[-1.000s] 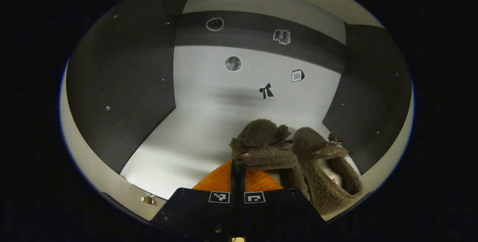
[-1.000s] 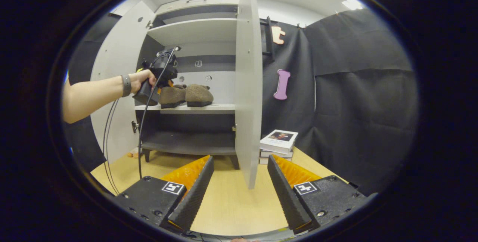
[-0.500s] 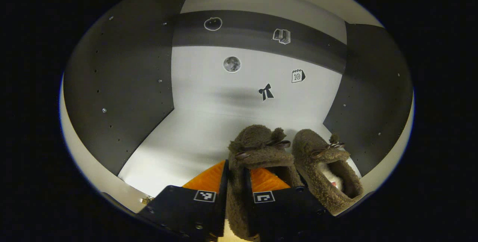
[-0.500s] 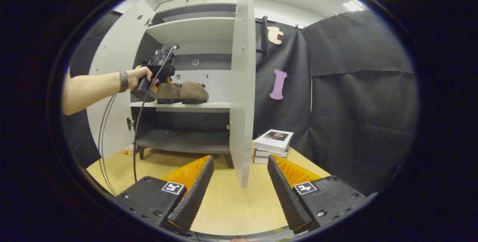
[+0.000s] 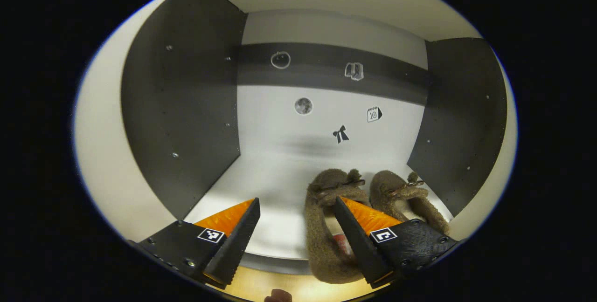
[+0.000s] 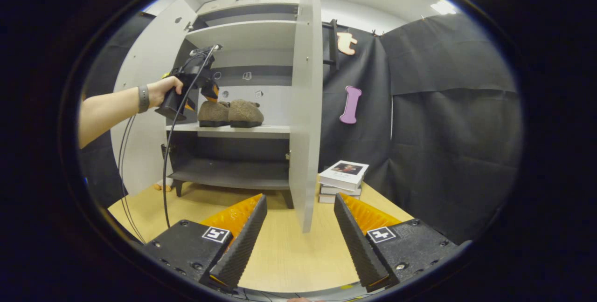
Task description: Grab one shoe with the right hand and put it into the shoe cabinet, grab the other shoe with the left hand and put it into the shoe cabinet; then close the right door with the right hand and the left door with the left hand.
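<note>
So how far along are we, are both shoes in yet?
Both fuzzy brown shoes sit side by side on the cabinet's middle shelf. The left gripper is open by the left shoe, holding nothing. Left to do: the white right door and white left door both stand open; the right gripper is open, facing the right door.

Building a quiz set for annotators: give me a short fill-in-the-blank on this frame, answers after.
1. Both shoes stand on the cabinet's ____ shelf.
2. The left gripper is ____, holding nothing.
3. The right door is ____.
4. Right of that door lies a stack of ____ on the table.

Answers: middle; open; open; books
</note>
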`<state>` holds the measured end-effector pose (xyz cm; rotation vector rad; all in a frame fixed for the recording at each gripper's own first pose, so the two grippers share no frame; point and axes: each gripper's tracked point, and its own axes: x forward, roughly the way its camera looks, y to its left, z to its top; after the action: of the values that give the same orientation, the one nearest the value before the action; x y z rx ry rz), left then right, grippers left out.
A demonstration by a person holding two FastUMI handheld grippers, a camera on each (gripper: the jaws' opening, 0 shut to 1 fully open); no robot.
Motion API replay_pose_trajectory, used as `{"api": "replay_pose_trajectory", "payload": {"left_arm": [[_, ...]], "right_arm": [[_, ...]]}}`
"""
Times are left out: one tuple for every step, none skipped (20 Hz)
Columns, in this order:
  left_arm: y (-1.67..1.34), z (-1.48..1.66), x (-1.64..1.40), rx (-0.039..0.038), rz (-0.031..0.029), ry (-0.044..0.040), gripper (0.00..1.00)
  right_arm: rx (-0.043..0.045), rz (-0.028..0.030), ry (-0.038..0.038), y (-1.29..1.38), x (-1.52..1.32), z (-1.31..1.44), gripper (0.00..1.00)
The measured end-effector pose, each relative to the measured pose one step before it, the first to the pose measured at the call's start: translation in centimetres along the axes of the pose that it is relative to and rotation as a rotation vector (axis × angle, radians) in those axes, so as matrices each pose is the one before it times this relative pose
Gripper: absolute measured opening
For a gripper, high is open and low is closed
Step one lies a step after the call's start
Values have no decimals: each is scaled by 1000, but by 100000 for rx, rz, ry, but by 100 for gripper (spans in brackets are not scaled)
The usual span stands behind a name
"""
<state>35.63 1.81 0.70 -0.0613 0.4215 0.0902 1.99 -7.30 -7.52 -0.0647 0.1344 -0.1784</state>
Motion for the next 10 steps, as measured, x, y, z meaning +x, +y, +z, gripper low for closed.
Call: {"api": "replay_pose_trajectory", "payload": {"left_arm": [[102, 822, -1416, -6, -775, -4839, 97], [25, 807, -1640, -197, -1352, -4790, 95], [-124, 856, -1606, -3, -2080, -4992, 95], [-123, 639, -1803, 438, -2006, -3816, 95], [-36, 257, -1788, 275, -1284, -2923, 95], [-158, -68, -1823, 119, -1472, -1840, 95], [-310, -372, -1870, -426, -2395, -1574, 95], [-418, -413, -2129, -245, -2408, -1268, 95], [-287, -769, -2132, -163, -1215, -535, 95], [-81, -1016, -1809, -698, -12, -122, 95]], "right_arm": [[178, 765, 446, 253, -110, -151, 92], [84, 764, 350, 379, -5, -162, 92], [-30, 544, 424, 176, -3, -126, 92], [-52, 697, 274, 167, 64, -212, 92], [-40, 802, 381, 294, 15, -71, 92], [4, 782, 210, 289, -32, 46, 92], [-2, 737, -338, 315, -46, 96, 92], [-84, 554, -593, 309, 30, 57, 92], [-124, 741, -384, 360, 81, 79, 92], [-117, 1043, 50, 431, 122, -64, 92]]}}
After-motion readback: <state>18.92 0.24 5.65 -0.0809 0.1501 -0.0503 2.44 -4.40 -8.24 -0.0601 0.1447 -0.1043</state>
